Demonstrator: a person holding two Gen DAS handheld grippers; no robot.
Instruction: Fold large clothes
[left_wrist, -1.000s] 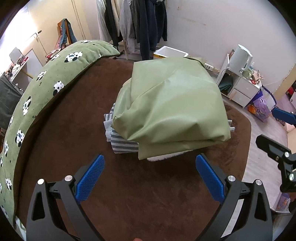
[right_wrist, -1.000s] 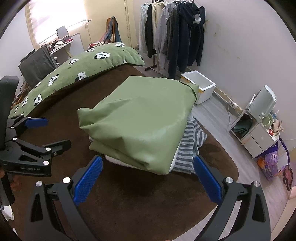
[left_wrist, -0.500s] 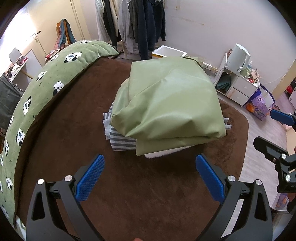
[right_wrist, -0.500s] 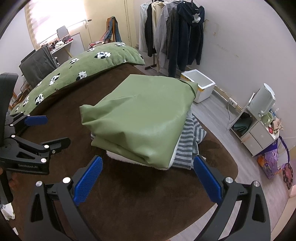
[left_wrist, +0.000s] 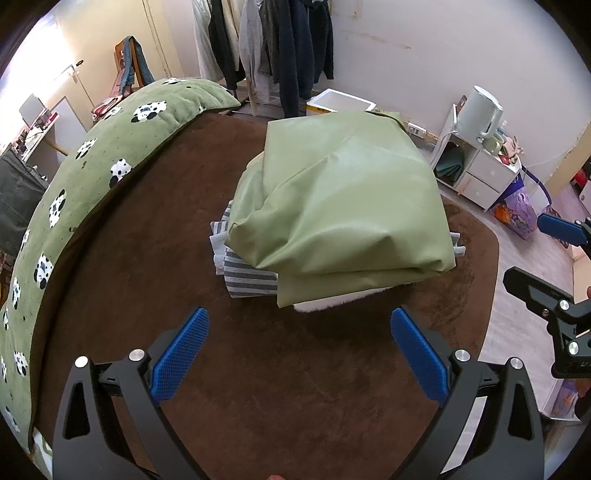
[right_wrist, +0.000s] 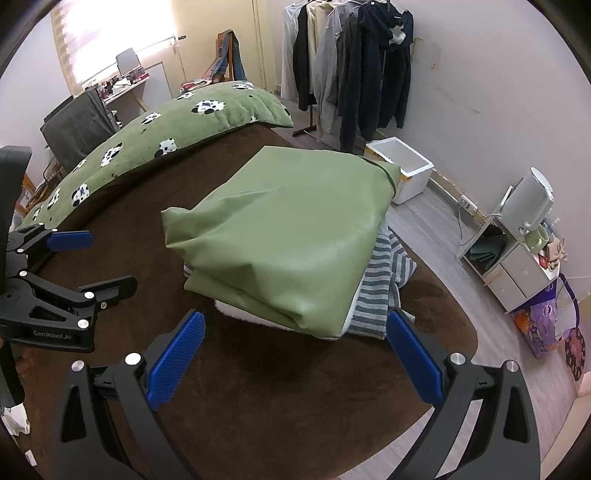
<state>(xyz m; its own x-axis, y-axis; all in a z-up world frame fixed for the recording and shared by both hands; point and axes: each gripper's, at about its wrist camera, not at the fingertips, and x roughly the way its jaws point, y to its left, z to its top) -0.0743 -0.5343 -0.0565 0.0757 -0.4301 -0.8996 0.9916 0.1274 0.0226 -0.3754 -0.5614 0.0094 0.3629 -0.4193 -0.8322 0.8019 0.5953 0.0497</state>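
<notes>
A folded olive-green garment (left_wrist: 343, 214) (right_wrist: 288, 236) tops a stack on the brown bed cover (left_wrist: 258, 369). Under it lie a grey striped garment (left_wrist: 247, 277) (right_wrist: 384, 288) and a white fleecy layer (left_wrist: 332, 302) (right_wrist: 243, 314). My left gripper (left_wrist: 299, 350) is open and empty, held above the cover just short of the stack's near edge. My right gripper (right_wrist: 295, 350) is open and empty at the stack's other side. Each gripper shows in the other's view, the right one (left_wrist: 546, 266) and the left one (right_wrist: 74, 266).
A green panda-print pillow (left_wrist: 92, 173) (right_wrist: 177, 133) runs along the far edge of the bed. A clothes rack with jackets (right_wrist: 354, 66), a white box (right_wrist: 402, 170), a small cabinet with a kettle (right_wrist: 524, 229) and a purple bag (left_wrist: 517, 214) stand on the floor.
Both grippers have drawn back slightly from the stack and stay open. The stack has not moved.
</notes>
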